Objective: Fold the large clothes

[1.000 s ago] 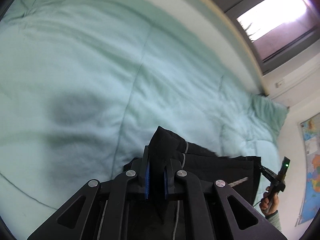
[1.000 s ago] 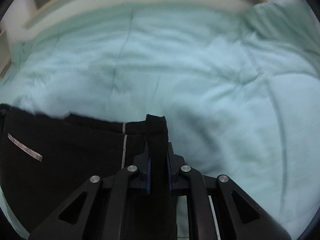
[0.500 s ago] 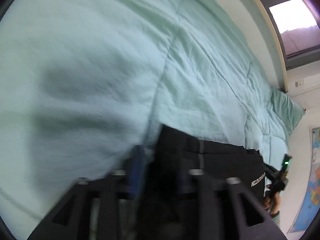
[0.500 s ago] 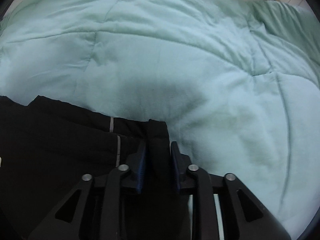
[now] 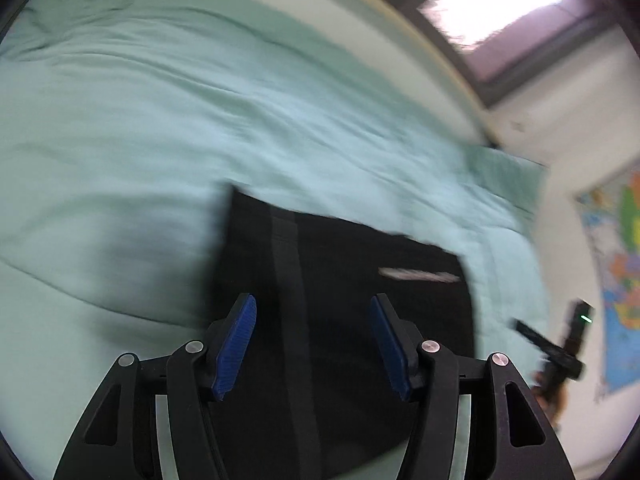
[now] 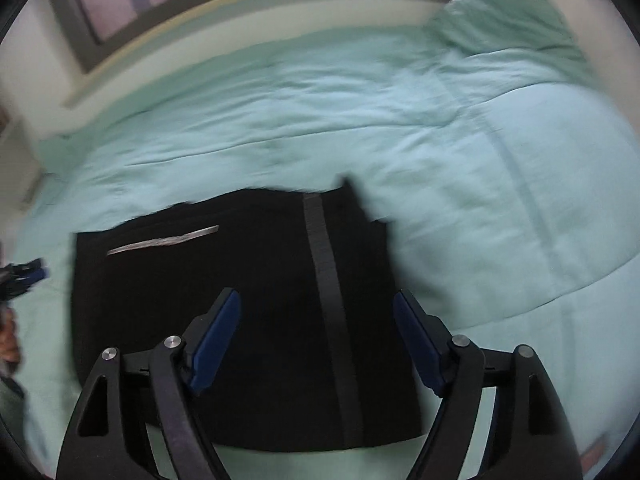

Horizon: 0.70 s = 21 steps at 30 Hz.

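A black garment [image 5: 352,280] with a grey stripe and a pale label lies folded flat on the mint-green duvet [image 5: 160,120]. My left gripper [image 5: 312,312] hovers above its left part, jaws opening, with nothing pinched between the blue pads. In the right wrist view the same black garment [image 6: 248,300] lies as a rectangle on the duvet [image 6: 480,160]. My right gripper [image 6: 316,312] hangs over its right half, jaws also opening and holding nothing. The right gripper's black body [image 5: 560,344] shows at the far right of the left wrist view.
A green pillow [image 6: 508,16] lies at the head of the bed. Windows [image 5: 500,8] run along the far wall, and a colourful map [image 5: 616,280] hangs on the right wall. A hand [image 6: 8,336] shows at the left edge of the right wrist view.
Both grippers were shut on folds of the black garment; they have let go, spread their jaws and lifted away. The garment now lies flat on the duvet.
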Tool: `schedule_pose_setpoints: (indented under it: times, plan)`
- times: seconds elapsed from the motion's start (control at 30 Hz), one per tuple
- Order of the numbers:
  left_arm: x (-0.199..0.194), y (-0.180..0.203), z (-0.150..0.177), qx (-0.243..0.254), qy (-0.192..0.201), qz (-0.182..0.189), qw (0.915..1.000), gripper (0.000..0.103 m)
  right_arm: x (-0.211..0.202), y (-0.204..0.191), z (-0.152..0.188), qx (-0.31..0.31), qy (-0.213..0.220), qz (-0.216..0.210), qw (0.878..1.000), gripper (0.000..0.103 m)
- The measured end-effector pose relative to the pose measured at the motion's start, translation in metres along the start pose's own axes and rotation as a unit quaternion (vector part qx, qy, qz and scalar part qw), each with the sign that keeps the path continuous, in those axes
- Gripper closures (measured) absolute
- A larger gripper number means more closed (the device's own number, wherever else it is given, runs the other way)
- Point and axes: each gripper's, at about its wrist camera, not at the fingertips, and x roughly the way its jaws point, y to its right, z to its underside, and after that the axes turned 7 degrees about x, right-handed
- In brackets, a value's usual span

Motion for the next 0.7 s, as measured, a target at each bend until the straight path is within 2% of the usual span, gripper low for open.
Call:
schedule_pose_setpoints:
  times: [0.03,0.07,0.17,0.2,0.23,0.27,0.37,0.47,0.53,0.63,0.7]
  plan:
    - [0.012,0.014,0.007,0.002,-0.01,0.017,0.9998,0.042,0.007,-0.012,0.004,-0.003,-0.005,-0.008,1.0,0.023]
    - [0.026,0.026,0.014,0.011,-0.023,0.019,0.9995,0.042,0.021,-0.029,0.008,-0.012,-0.016,-0.016,1.0,0.023]
    - [0.072,0.046,0.039,0.035,-0.066,-0.029,0.9968,0.042,0.064,-0.068,0.019,-0.039,-0.049,-0.008,0.998,0.023]
    - [0.093,0.043,0.049,0.033,-0.087,-0.067,0.9933,0.042,0.085,-0.079,0.024,-0.054,-0.062,0.018,0.996,0.023]
    - [0.104,0.038,0.056,0.032,-0.092,-0.09,0.9912,0.042,0.107,-0.087,0.029,-0.073,-0.072,0.061,0.993,0.02]
    - [0.113,0.031,0.062,0.028,-0.086,-0.098,0.9911,0.042,0.12,-0.088,0.036,-0.077,-0.08,0.075,0.991,0.017]
    - [0.12,0.024,0.064,0.03,-0.08,-0.106,0.9907,0.041,0.143,-0.08,0.041,-0.049,-0.091,0.066,0.992,0.01]
    - [0.115,0.032,0.062,0.037,-0.089,-0.104,0.9899,0.041,0.14,-0.078,0.039,-0.047,-0.095,0.059,0.993,0.01]
    - [0.101,0.031,0.06,0.027,-0.091,-0.093,0.9911,0.042,0.125,-0.077,0.041,-0.043,-0.088,0.05,0.994,0.013]
    - [0.062,0.035,0.067,0.026,-0.067,-0.061,0.9955,0.042,0.081,-0.074,0.051,-0.031,-0.063,0.012,0.997,0.015]
    - [0.044,0.036,0.077,0.033,-0.061,-0.059,0.9958,0.042,0.051,-0.068,0.065,-0.03,-0.041,0.0,0.999,0.015]
